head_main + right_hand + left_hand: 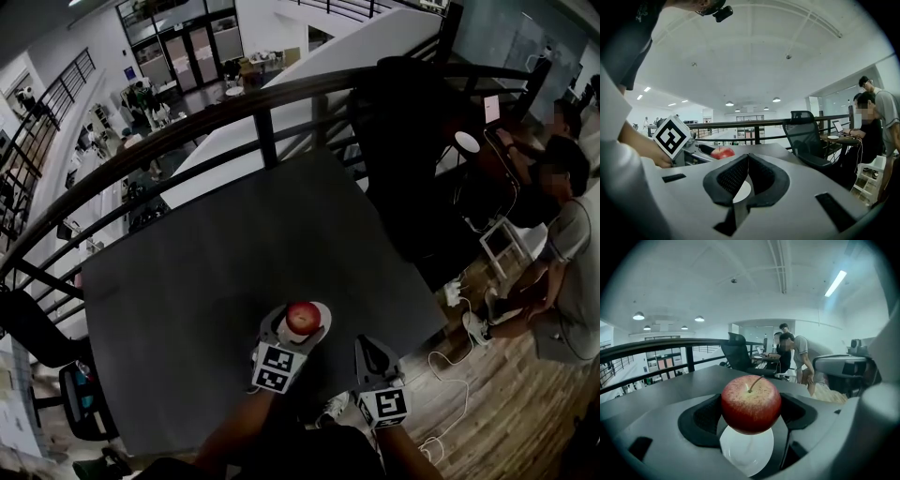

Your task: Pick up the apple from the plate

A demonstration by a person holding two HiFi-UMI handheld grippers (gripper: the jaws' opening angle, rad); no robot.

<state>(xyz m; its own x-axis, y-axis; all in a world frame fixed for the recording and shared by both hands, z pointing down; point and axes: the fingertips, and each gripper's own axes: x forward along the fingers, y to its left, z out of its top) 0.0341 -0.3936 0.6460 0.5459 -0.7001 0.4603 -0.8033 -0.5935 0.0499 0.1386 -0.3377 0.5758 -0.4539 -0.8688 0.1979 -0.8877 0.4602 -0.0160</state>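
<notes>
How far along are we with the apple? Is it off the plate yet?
Done: the grasp. The left gripper has its jaws closed on the apple. In hand: the lift. The apple seems to sit just above the white plate, though I cannot confirm a gap. Left: raise it well clear. The right gripper is shut and empty, off to the side.

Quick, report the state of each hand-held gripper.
Left hand-held gripper: closed on the apple.
Right hand-held gripper: closed, holding nothing.
</notes>
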